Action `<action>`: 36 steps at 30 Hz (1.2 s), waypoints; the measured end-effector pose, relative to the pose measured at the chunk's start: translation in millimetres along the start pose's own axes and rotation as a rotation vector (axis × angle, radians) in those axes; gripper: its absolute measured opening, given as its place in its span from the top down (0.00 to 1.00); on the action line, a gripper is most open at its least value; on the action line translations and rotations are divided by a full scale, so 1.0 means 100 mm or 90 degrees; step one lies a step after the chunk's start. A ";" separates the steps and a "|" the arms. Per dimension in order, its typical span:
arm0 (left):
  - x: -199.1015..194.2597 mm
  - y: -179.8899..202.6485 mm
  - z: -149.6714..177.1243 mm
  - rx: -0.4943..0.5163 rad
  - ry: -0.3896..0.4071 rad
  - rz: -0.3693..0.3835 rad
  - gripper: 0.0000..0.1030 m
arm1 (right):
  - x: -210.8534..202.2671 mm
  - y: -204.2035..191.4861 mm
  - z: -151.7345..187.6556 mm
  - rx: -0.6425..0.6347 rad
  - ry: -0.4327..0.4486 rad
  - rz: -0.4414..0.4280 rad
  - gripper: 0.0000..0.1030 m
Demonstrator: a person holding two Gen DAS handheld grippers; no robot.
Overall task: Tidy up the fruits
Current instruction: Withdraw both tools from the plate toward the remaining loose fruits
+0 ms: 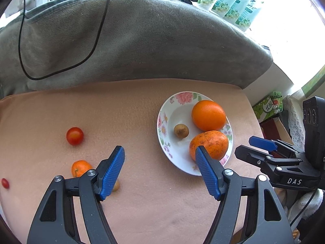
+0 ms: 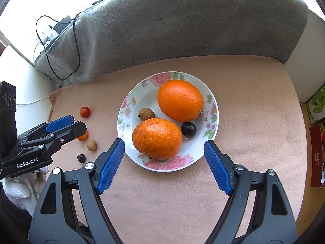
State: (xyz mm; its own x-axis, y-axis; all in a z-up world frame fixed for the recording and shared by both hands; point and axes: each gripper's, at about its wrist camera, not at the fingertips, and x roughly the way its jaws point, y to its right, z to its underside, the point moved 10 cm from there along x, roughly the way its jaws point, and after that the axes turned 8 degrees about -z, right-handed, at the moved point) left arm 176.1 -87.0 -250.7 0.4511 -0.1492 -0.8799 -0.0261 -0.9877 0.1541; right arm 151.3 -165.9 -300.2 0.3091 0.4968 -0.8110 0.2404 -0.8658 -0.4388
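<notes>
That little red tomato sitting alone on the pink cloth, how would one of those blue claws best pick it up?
Come straight down from above with the left gripper, which hangs nearer and is open with nothing in it. Close the pads on the cherry tomato across its widest middle. It is round and smooth, so a grip higher or lower would probably squeeze it out. No other fruit lies close beside it, so either pad has room on the cloth.

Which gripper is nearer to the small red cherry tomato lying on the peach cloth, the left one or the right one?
Left. The left gripper hovers open just beside the small red cherry tomato; the right gripper is open over the floral white plate, farther away.
</notes>
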 end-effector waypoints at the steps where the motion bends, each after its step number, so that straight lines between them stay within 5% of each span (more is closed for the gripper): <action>1: -0.02 -0.02 0.01 -0.002 0.001 -0.001 0.30 | 0.00 -0.03 0.01 -0.003 0.000 -0.002 0.20; 23: -0.26 -0.96 0.54 -0.108 -0.011 -0.056 0.30 | 0.23 -0.74 0.15 -0.082 -0.018 -0.058 0.20; 36: -0.15 -1.34 0.68 -0.178 -0.036 -0.041 0.30 | 0.62 -1.16 0.28 -0.159 -0.068 -0.084 0.20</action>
State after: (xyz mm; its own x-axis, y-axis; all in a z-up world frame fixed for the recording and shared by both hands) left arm 111.9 44.8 -288.9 0.3932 -0.0972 -0.9143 0.2514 -0.9451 0.2086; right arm 116.5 -36.6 -310.5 0.1644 0.5841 -0.7949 0.4951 -0.7458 -0.4457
